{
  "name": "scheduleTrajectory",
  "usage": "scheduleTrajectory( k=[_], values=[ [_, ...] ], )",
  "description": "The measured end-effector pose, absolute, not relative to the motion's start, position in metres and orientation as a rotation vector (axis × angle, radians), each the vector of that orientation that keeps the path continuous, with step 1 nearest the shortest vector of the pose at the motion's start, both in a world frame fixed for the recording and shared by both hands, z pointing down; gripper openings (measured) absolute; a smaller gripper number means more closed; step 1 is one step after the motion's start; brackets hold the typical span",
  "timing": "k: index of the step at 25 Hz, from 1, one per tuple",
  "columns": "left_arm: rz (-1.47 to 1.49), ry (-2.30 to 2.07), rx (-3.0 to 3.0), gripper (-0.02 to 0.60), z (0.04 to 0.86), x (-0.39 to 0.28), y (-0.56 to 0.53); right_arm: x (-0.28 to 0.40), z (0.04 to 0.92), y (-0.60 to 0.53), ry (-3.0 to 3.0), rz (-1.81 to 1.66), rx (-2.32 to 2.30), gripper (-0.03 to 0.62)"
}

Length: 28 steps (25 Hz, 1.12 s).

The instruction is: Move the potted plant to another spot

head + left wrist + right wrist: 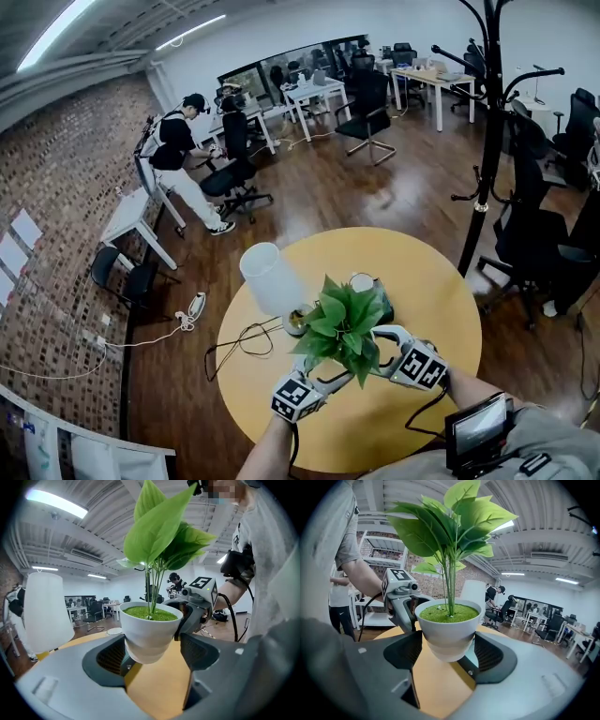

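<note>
The potted plant [342, 323] is a small white pot [150, 627] of broad green leaves, and it hangs above the round yellow table [431, 281]. My left gripper [323, 375] and right gripper [380, 345] close on it from opposite sides. In the left gripper view the pot sits between the jaws of the left gripper [152, 651], whose pads press its lower wall. The right gripper view shows the same pot [449, 630], clamped by the right gripper [449, 652]. In the head view the leaves hide the pot.
A white table lamp [272, 277] stands just left of the plant, its cable [246, 339] looping over the table's left side. A dark object with a round white top [367, 284] sits behind the plant. A black coat rack [487, 141] stands at the right, and a person [183, 159] far back.
</note>
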<state>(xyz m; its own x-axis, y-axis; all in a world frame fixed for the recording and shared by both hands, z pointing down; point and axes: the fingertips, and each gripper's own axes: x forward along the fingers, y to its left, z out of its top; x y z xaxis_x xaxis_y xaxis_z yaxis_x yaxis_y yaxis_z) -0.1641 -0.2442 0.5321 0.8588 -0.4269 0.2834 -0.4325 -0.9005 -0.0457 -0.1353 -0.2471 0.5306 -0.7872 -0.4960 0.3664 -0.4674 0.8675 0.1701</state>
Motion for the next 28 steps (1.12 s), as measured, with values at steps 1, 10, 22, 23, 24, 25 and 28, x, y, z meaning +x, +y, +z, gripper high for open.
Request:
scheduleTrajectory(
  k=[1, 10, 22, 23, 24, 25, 28],
  values=[
    [0.445, -0.677, 3.021, 0.368, 0.53, -0.159, -0.241, -0.13, 0.529, -0.243, -2.629, -0.1, 0.731, 0.356],
    [0.413, -0.498, 3.074, 0.334, 0.514, -0.118, -0.214, -0.088, 0.514, -0.209, -2.564, -0.086, 0.914, 0.36],
    [0.435, -0.398, 3.097, 0.334, 0.521, -0.059, -0.202, -0.03, 0.522, -0.197, -2.523, -0.069, 1.009, 0.36],
    [0.44, -0.405, 3.092, 0.334, 0.521, -0.055, -0.204, -0.026, 0.522, -0.199, -2.525, -0.071, 1.004, 0.36],
    [0.446, -0.414, 3.088, 0.334, 0.522, -0.05, -0.207, -0.021, 0.522, -0.202, -2.528, -0.072, 0.996, 0.36],
    [0.454, -0.424, 3.083, 0.334, 0.522, -0.044, -0.21, -0.015, 0.522, -0.206, -2.533, -0.071, 0.987, 0.36],
    [0.474, -0.461, 3.06, 0.334, 0.525, -0.024, -0.221, 0.006, 0.526, -0.217, -2.55, -0.055, 0.951, 0.36]
  ],
)
